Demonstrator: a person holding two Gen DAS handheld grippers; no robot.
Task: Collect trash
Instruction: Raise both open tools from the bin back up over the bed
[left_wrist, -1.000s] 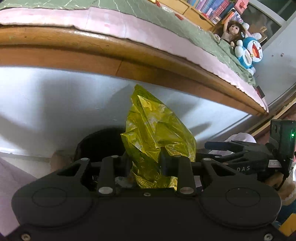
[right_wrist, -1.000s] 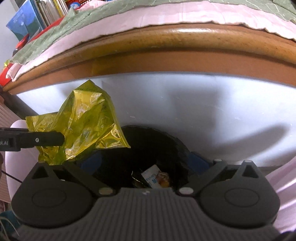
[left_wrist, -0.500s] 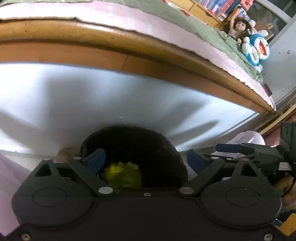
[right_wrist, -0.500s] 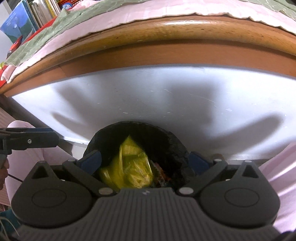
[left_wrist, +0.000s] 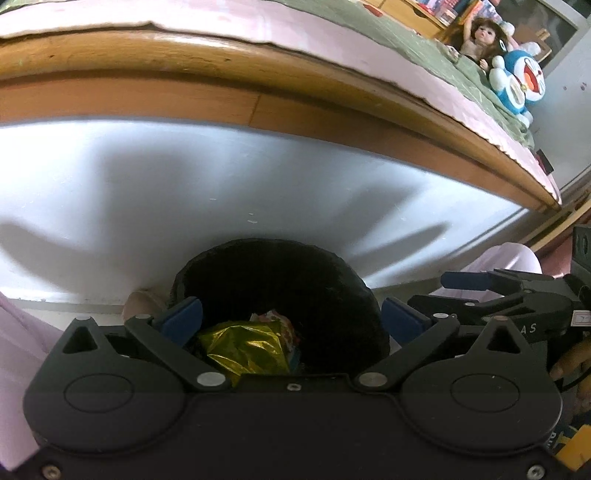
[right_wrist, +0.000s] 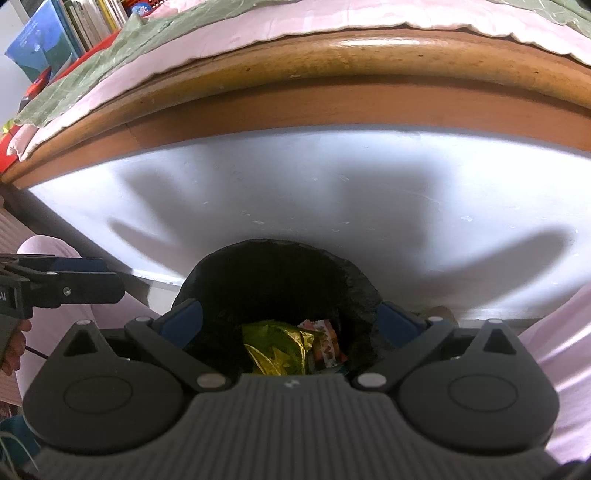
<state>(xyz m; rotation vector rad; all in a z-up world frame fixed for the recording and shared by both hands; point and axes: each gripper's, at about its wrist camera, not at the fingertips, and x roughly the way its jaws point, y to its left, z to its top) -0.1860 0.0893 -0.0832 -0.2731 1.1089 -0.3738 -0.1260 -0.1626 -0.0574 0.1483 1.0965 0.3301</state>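
Note:
A crumpled yellow foil wrapper lies inside the black-lined trash bin, loose on top of other printed wrappers. My left gripper hangs over the bin mouth with its blue pads spread wide and nothing between them. My right gripper also hovers above the bin, open and holding nothing. Each gripper shows at the edge of the other's view, the right gripper at the right and the left gripper at the left.
The bin stands against the white side panel of a bed with a wooden rail. A doll and a blue plush toy lie on the bed. Books stand beyond it. Pink trouser legs flank the bin.
My left gripper opened and let go of the yellow wrapper, which dropped into the bin and settled there. The right gripper stayed open in place.

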